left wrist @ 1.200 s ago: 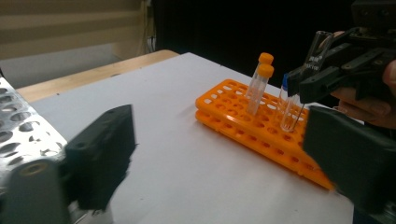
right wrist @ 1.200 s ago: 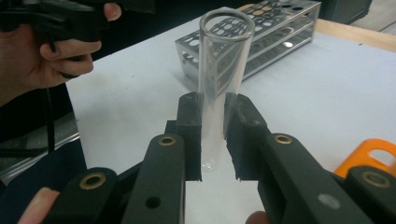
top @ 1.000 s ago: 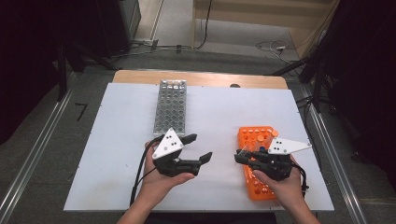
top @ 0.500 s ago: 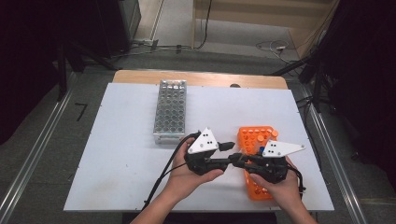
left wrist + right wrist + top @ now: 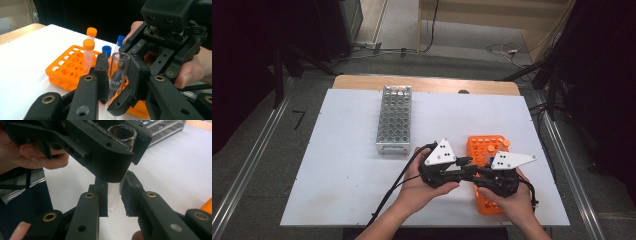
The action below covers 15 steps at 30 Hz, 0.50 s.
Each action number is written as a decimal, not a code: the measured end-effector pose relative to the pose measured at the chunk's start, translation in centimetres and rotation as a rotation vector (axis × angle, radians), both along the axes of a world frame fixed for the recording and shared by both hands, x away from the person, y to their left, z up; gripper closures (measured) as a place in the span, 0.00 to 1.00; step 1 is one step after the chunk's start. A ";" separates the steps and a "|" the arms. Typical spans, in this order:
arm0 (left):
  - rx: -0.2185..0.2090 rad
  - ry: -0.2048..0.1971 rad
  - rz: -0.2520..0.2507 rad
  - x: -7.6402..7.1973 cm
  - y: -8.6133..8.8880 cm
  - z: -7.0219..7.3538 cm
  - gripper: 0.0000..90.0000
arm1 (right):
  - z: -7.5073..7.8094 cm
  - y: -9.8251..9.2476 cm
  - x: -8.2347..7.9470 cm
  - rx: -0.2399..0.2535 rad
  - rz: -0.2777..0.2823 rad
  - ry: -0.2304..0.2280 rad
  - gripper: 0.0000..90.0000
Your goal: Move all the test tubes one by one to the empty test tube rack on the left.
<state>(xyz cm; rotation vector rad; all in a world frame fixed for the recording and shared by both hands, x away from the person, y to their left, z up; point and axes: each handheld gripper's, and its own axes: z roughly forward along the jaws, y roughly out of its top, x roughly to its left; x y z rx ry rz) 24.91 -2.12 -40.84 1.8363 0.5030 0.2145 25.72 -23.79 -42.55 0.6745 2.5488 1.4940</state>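
Two grippers pinch one clear tube (image 5: pixel 119 72) — left gripper (image 5: pixel 120 75) near rim, right gripper (image 5: pixel 113 197) lower.

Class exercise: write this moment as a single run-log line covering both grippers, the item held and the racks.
left gripper: just closed on clear tube near rim | right gripper: shut on tube's lower part | orange rack: beneath hands | metal rack: untouched

Metal rack (image 5: pixel 395 120) sits left of tube rack (image 5: pixel 484 150) on table (image 5: pixel 342 175), tube (image 5: pixel 117 72) btwn both tongs
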 end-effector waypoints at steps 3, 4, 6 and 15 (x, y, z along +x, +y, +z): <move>0.007 -0.012 0.003 -0.1 -0.1 0.0 0.83 | 0.0 0.0 0.0 0.001 -0.001 0.000 0.82; 0.012 -0.017 0.004 -0.1 -0.1 0.1 0.84 | 0.0 -0.1 0.1 0.002 -0.001 0.002 0.82; 0.015 -0.024 0.004 -0.1 -0.1 0.1 0.85 | 0.0 -0.1 0.1 0.004 0.001 0.003 0.82; -0.033 -0.009 0.046 0.7 1.1 0.5 0.85 | 0.3 -0.7 0.1 0.033 -0.024 -0.015 0.61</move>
